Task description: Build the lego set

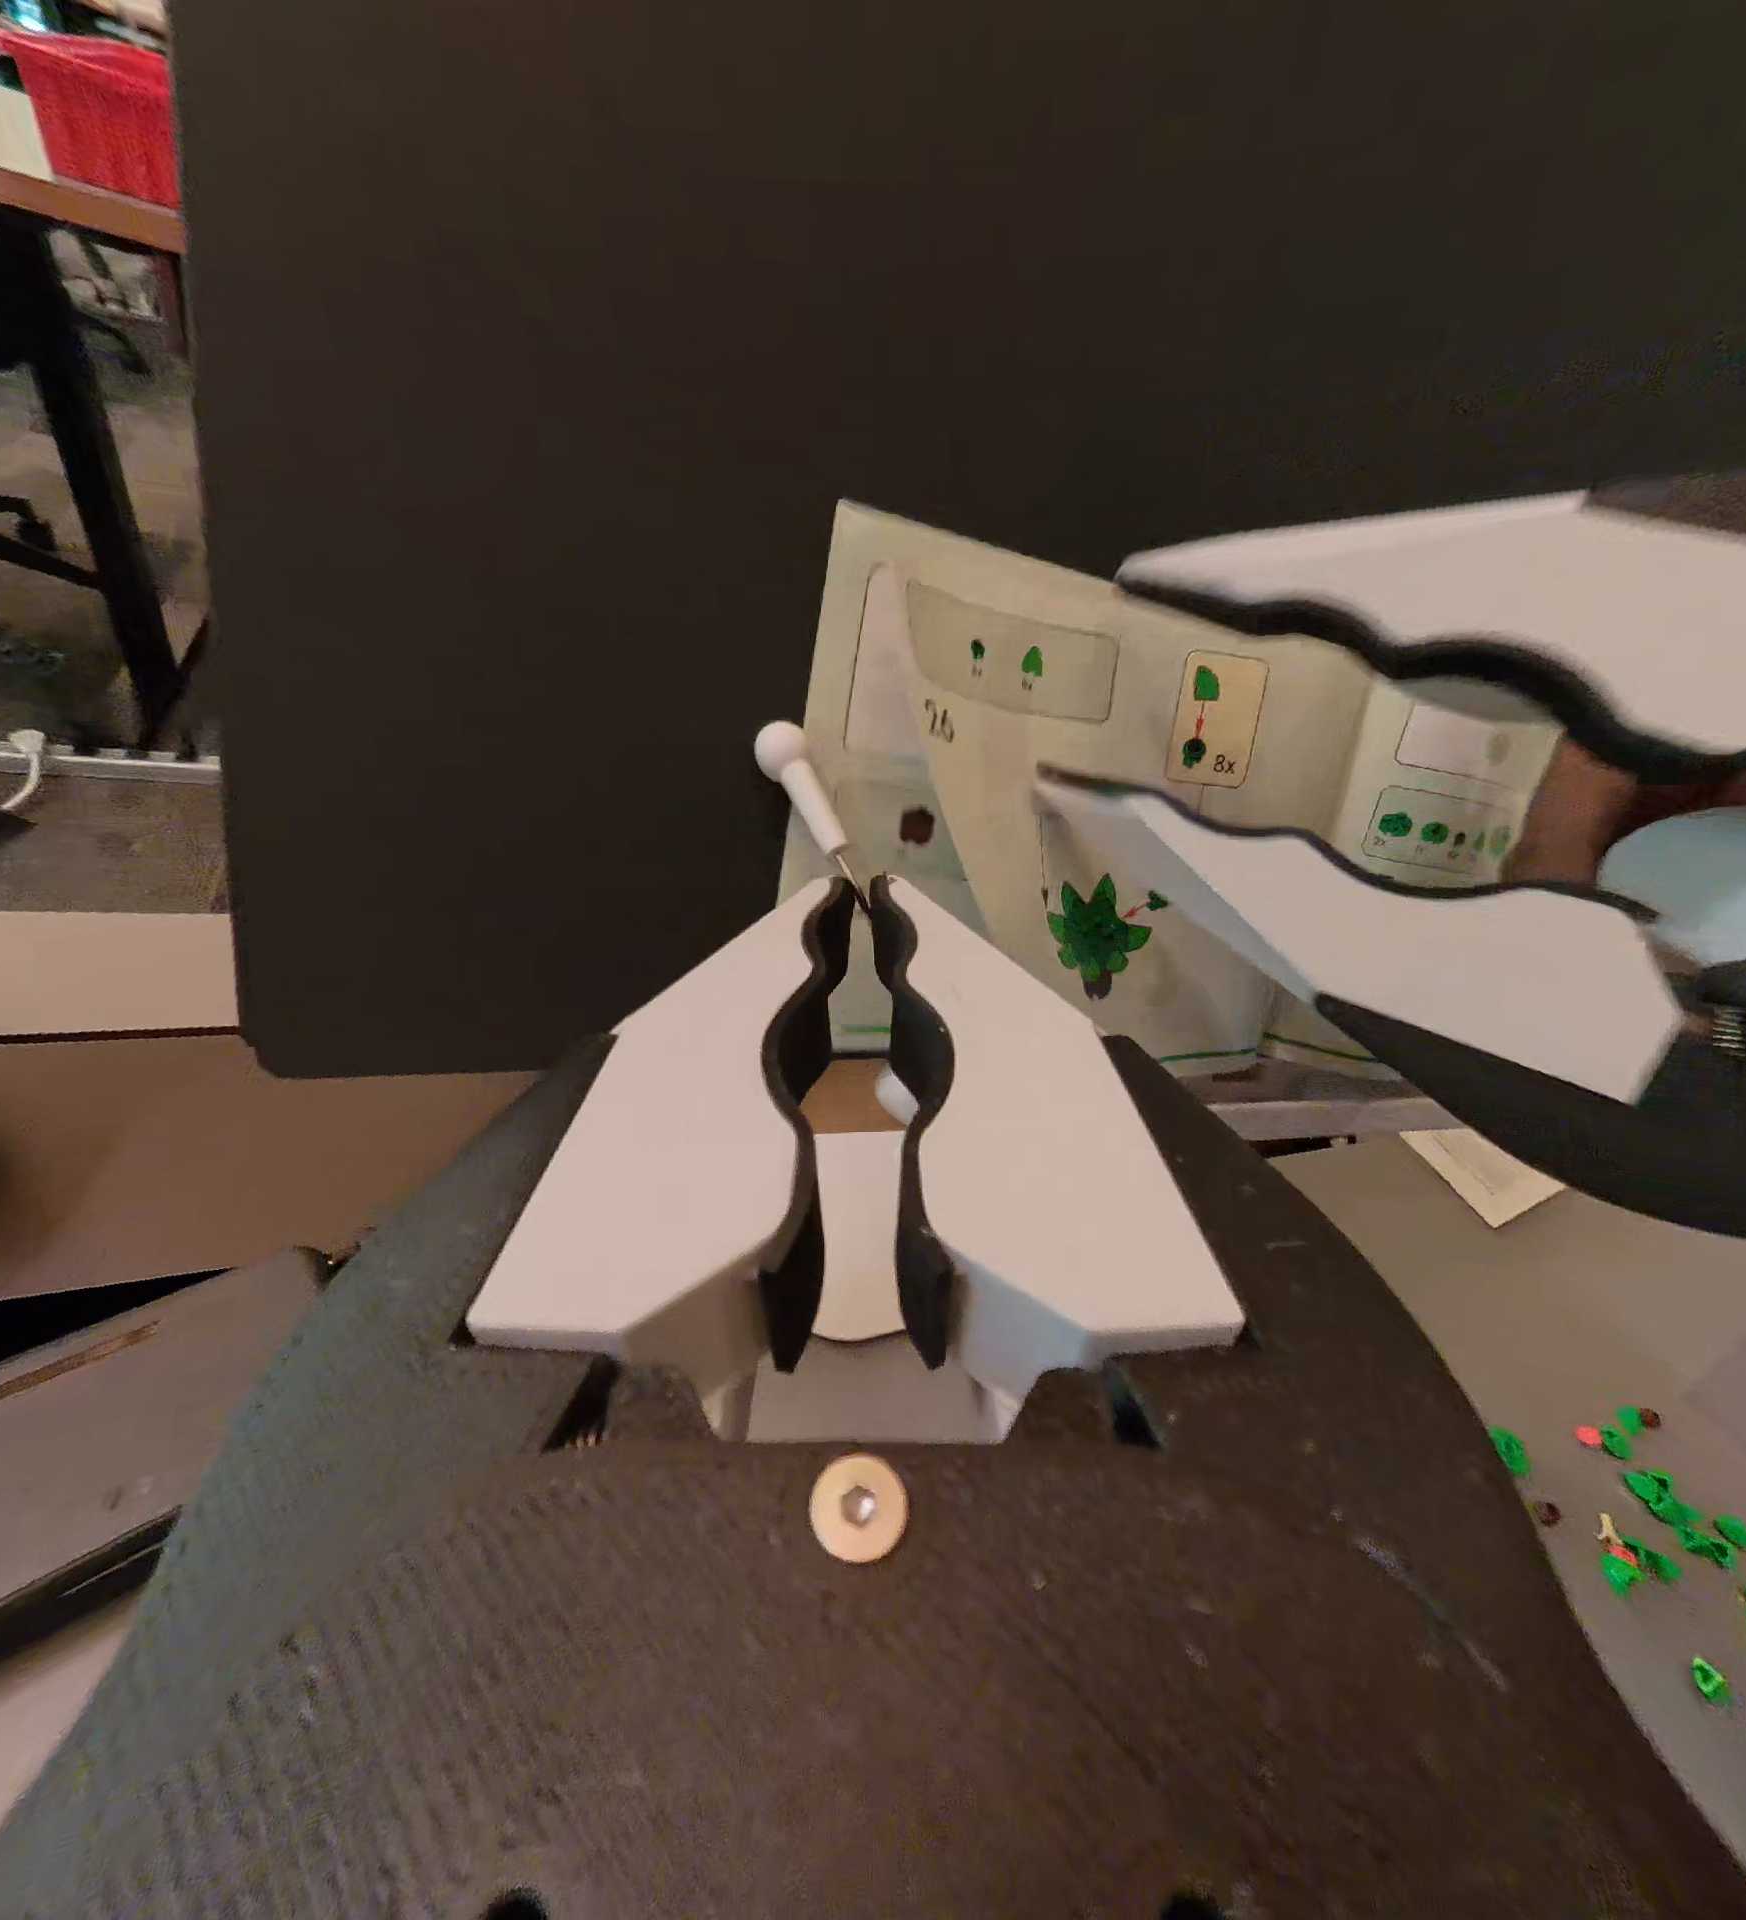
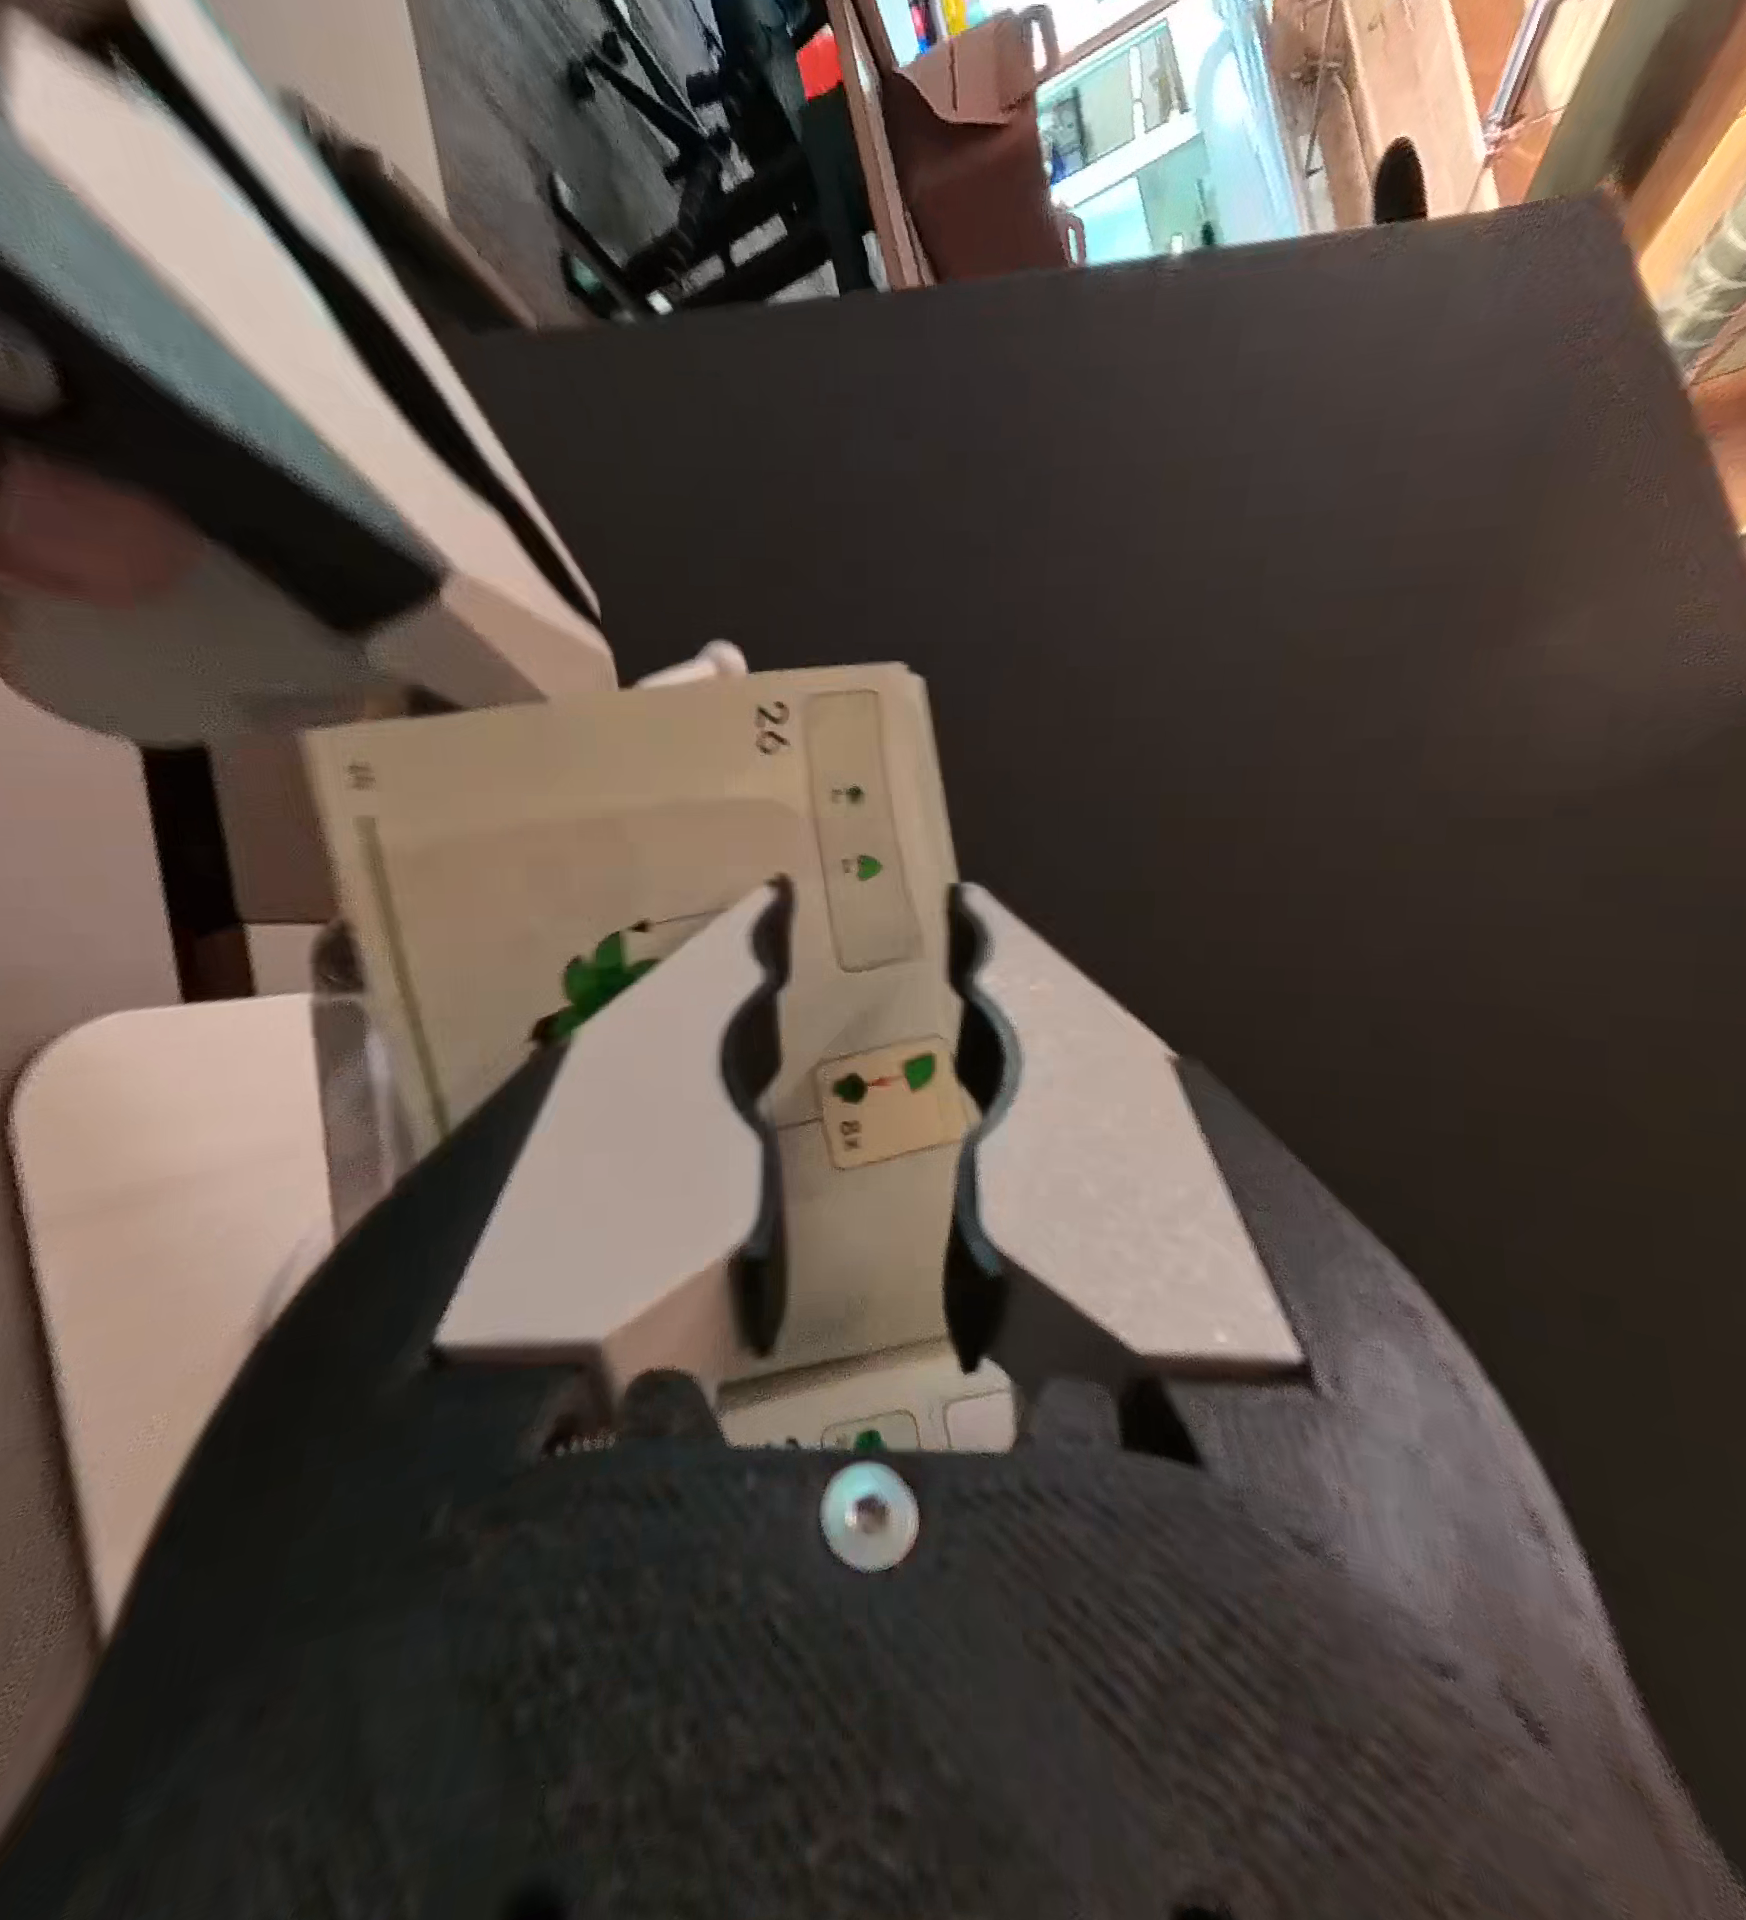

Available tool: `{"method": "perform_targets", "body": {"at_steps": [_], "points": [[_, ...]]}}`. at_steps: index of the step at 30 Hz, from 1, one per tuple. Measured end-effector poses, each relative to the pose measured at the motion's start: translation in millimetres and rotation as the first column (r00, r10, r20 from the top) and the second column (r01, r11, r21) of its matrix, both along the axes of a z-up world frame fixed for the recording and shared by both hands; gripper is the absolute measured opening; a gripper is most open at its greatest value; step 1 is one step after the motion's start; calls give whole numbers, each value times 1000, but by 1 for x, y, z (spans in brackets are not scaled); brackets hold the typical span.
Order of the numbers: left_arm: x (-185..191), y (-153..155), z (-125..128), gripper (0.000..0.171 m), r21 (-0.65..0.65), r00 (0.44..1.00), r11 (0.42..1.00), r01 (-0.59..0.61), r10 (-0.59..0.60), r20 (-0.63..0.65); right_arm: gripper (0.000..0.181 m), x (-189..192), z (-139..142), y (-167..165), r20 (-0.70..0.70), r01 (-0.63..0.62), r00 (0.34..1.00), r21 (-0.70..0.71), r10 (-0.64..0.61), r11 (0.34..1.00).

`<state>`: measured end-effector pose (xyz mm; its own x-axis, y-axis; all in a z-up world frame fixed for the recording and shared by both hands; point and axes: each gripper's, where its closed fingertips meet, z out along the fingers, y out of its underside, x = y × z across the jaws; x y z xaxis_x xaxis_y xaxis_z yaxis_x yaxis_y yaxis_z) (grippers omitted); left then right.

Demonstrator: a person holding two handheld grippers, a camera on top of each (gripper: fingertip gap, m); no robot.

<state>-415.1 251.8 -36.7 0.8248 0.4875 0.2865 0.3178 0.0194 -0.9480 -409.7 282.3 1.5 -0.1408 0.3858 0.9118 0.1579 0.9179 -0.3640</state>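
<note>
Two hand-held grippers meet in front of an open instruction booklet (image 1: 1108, 821) that stands upright against a matte black backboard (image 1: 848, 312). The left gripper (image 1: 861, 885) has its tips pressed nearly together, pinching the thin metal shaft of a small white pin tool (image 1: 804, 788); the tool's long axis rises from the tips up and to the left, ending in a smooth round white knob. Each finger is a flat white wedge with a wavy black rubber pad (image 1: 916, 1049) along its inner edge, seated in a coarse, ribbed black printed body with a silver hex screw (image 1: 858, 1507) at centre. The right gripper (image 2: 869, 894) is spread, nothing between its fingers; in the left wrist view it enters from the right, blurred, with its tips pointing left toward the booklet. In the right wrist view the booklet's cream pages, printed with green leaf diagrams, fill the gap between the open fingers, and the left gripper's body shows blurred at upper left. Loose lego pieces (image 1: 1669, 1527), mostly small glossy green leaves with a few red and brown bits, lie scattered on the grey table (image 1: 1420, 1299) at lower right of the left wrist view, well apart from both grippers.
</note>
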Motion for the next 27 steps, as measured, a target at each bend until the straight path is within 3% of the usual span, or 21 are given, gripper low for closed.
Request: {"method": "perform_targets", "body": {"at_steps": [3,9,11,14,17,19,22,27], "points": [[-4,-7,-5,0,24,999,999,30,-31,16,1,-6,-10,3,-42,19,999,68,-16,998],[-1,-16,-6,0,8,994,994,109,-109,-23,0,-11,-3,3,-124,13,992,-22,-16,1000],[2,-16,-3,0,-4,983,990,143,-143,-119,0,-13,-1,2,-151,14,988,-45,-21,999],[2,-18,-6,0,-106,941,990,96,-125,-315,0,-14,1,3,-188,42,981,-38,-49,998],[13,-22,19,0,20,924,992,121,-105,-369,0,-15,1,3,-205,61,976,-48,-70,997],[5,-28,22,0,52,940,996,79,-57,-337,0,-16,1,4,-198,57,978,-84,-73,995],[-11,-28,0,0,2,972,999,47,-45,-231,0,-13,4,5,-199,63,977,-83,-78,995],[-9,-21,2,1,222,989,964,145,-148,-4,0,5,2,-21,-161,-44,986,-81,31,996]]}}
